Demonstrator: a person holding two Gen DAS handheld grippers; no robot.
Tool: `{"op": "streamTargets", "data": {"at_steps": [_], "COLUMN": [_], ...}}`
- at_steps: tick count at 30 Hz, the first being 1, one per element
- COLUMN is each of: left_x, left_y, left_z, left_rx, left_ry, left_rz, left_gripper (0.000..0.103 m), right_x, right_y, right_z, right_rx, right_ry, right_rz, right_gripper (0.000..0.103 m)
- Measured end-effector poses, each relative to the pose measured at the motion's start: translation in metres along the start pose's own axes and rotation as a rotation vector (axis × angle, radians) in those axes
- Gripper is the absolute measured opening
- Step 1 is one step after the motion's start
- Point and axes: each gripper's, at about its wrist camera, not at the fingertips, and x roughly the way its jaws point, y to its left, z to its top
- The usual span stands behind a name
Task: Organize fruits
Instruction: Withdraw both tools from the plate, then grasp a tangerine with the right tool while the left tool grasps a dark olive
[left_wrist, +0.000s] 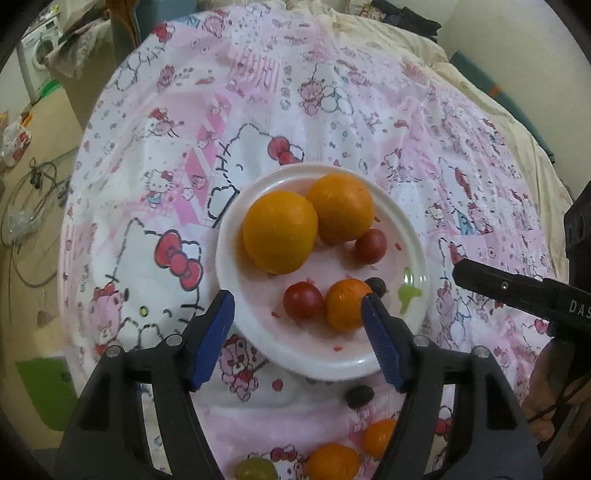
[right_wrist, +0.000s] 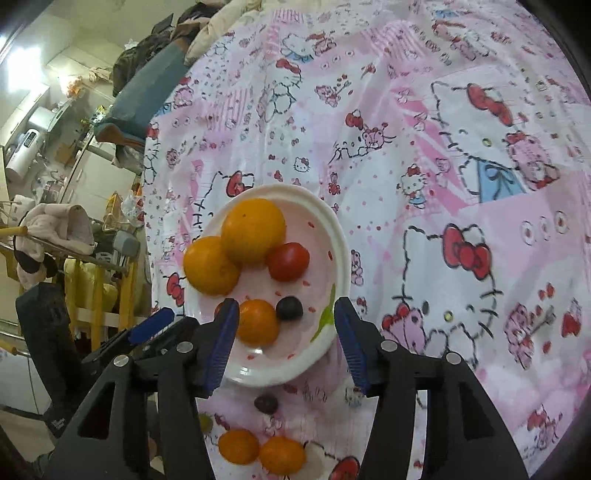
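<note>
Several fruits already sit in the white plate (left_wrist: 413, 240) at frame centre, but a few small oranges (left_wrist: 332, 463), a green grape (left_wrist: 255, 469) and a dark grape (left_wrist: 358, 396) lie loose on the cloth (left_wrist: 332, 110) at the bottom edge, beneath the jaws. They look light, round and apt to roll; the grapes would bruise, so I'd pinch across the middle, gently. Left gripper (left_wrist: 297, 339) and right gripper (right_wrist: 282, 347) both hang partly open and empty above the plate.

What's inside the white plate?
The white plate holds two big oranges, a small orange, two red tomatoes and a dark grape. Anything under the fruit is hidden.
</note>
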Motion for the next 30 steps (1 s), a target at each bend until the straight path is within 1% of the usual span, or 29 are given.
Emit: {"op": "streamTargets", "data": {"at_steps": [8,11,12,13,14,17,19,22,24,25,29,30], "left_x": [-0.033,-0.039,-0.040,-0.041,-0.041,-0.042,-0.043,-0.044,-0.043,-0.043,-0.041,-0.040], "left_y": [0.001,0.007,0.009,0.011,0.012,0.014,0.014,0.014,0.015,0.016,0.019,0.019], "left_z": [-0.015,-0.021,-0.022,-0.024,-0.026,-0.028,-0.030,-0.031,-0.031,-0.032,-0.033,-0.033], "left_rx": [0.047,0.011,0.001,-0.008,-0.014,-0.039,-0.041,-0.041,-0.045,-0.049,-0.055,-0.053], "left_ry": [-0.042,-0.042,-0.041,-0.037,-0.033,-0.024,-0.021,-0.021,-0.019,-0.018,-0.004,0.000], "left_rz": [0.021,0.006,0.003,0.003,0.004,-0.006,-0.010,-0.008,-0.008,-0.009,-0.010,-0.008], "left_gripper": [0.068,0.068,0.068,0.068,0.068,0.068,0.068,0.068,0.068,0.068,0.068,0.068], "right_x": [-0.031,-0.035,-0.035,-0.033,-0.030,-0.015,-0.003,0.014,0.023,0.029,0.044,0.048], "right_y": [0.002,0.002,0.002,0.001,0.000,-0.001,-0.001,-0.002,-0.001,0.003,0.009,0.009], "right_z": [-0.029,-0.041,-0.046,-0.051,-0.056,-0.073,-0.086,-0.104,-0.111,-0.114,-0.117,-0.119], "right_rx": [0.008,0.008,0.001,-0.009,-0.012,-0.008,0.008,0.055,0.069,0.055,0.023,0.015], "right_ry": [-0.002,0.018,0.024,0.033,0.049,0.121,0.183,0.258,0.289,0.301,0.321,0.325], "right_rz": [-0.002,-0.008,-0.028,-0.059,-0.072,-0.076,-0.052,0.013,0.010,0.012,-0.029,-0.049], "right_gripper": [0.058,0.058,0.061,0.063,0.063,0.063,0.063,0.062,0.061,0.058,0.055,0.051]}}
